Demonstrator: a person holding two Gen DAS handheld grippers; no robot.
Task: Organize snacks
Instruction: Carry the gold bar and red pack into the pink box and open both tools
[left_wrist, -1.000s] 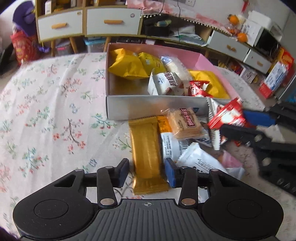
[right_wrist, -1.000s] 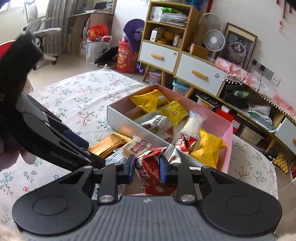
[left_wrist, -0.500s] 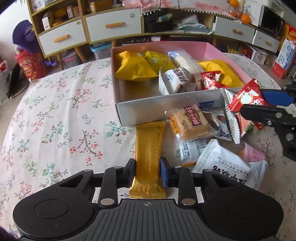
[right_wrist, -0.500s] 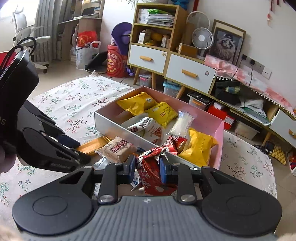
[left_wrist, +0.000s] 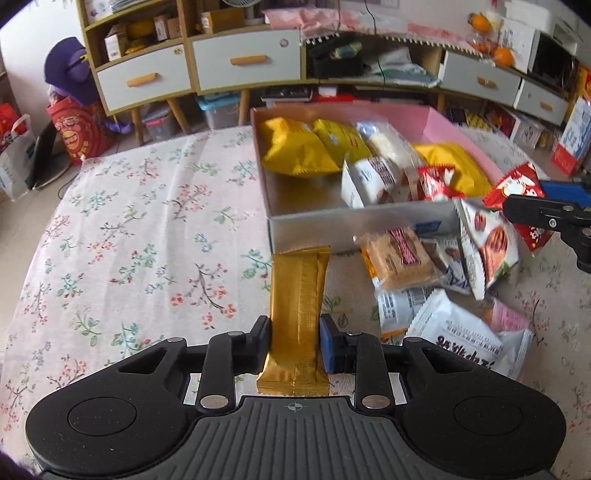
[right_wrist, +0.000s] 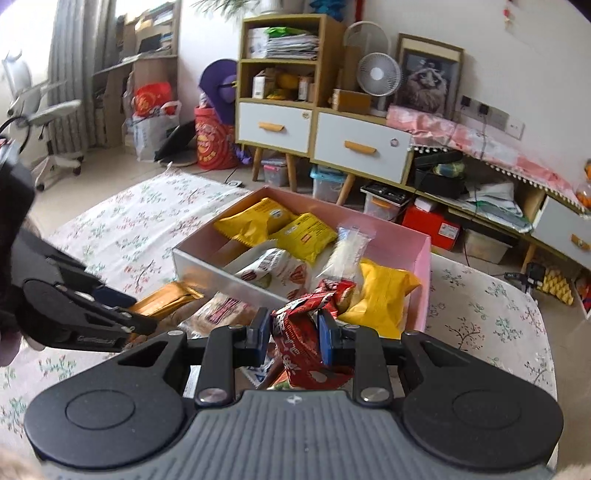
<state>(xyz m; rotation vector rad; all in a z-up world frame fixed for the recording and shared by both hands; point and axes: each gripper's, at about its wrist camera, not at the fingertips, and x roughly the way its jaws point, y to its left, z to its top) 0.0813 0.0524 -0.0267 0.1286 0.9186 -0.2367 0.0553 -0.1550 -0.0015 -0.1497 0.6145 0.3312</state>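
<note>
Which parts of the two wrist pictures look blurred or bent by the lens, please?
Left wrist view: the long gold foil snack bar is crisp, while the pink-lined cardboard box and the loose packets beside it are smeared; the white-drawer cabinets bow along the top. Right wrist view: the crumpled red snack wrapper is fairly sharp, while the background shelves are soft and curved.

Left hand-held gripper (left_wrist: 294, 347) and right (right_wrist: 291, 338) (apparently tilted) both clamped.

Three yellow snack bags (left_wrist: 295, 151) sit in one pink box (left_wrist: 436, 122); one gold bar (left_wrist: 297, 295), two red packets (left_wrist: 517, 192), two tools (left_wrist: 293, 343).
</note>
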